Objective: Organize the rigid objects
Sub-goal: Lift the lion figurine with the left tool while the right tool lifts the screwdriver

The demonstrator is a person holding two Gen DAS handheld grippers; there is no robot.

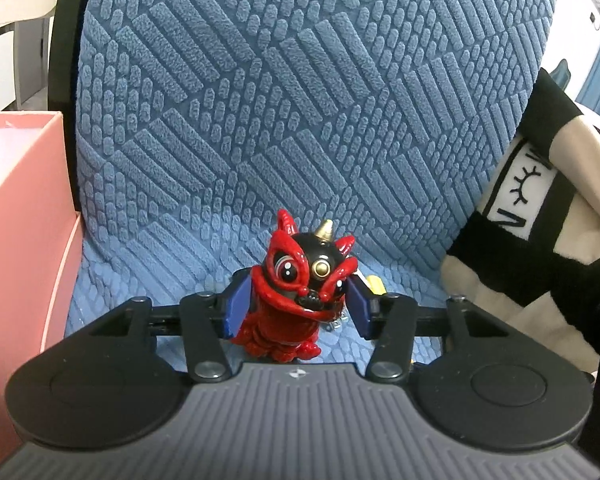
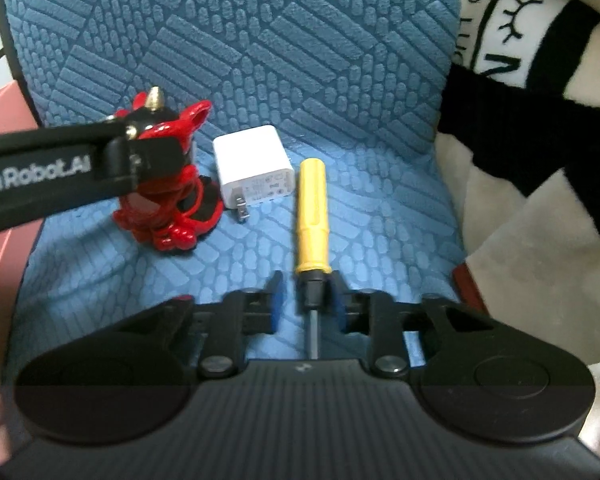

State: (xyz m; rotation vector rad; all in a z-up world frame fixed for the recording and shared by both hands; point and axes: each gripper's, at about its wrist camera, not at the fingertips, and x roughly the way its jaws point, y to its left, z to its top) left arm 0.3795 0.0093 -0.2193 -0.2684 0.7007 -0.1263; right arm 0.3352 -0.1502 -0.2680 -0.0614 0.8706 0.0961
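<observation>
Left gripper (image 1: pixel 296 304): glossy red/black lion figurine (image 1: pixel 300 288) sits between the blue fingers (image 1: pixel 236 308), which flank its sides w/ contact at the left pad; whether it's truly clamped, can't tell. Right gripper (image 2: pixel 306 300): fingers spread, not gripping; yellow-handled screwdriver (image 2: pixel 311 216) lies lengthwise between them, metal shaft toward camera. White square charger (image 2: pixel 254 172) just beside the figurine. All on ribbed blue fabric seat (image 2: pixel 320 80); pink box (image 1: pixel 16 208) at left.
</observation>
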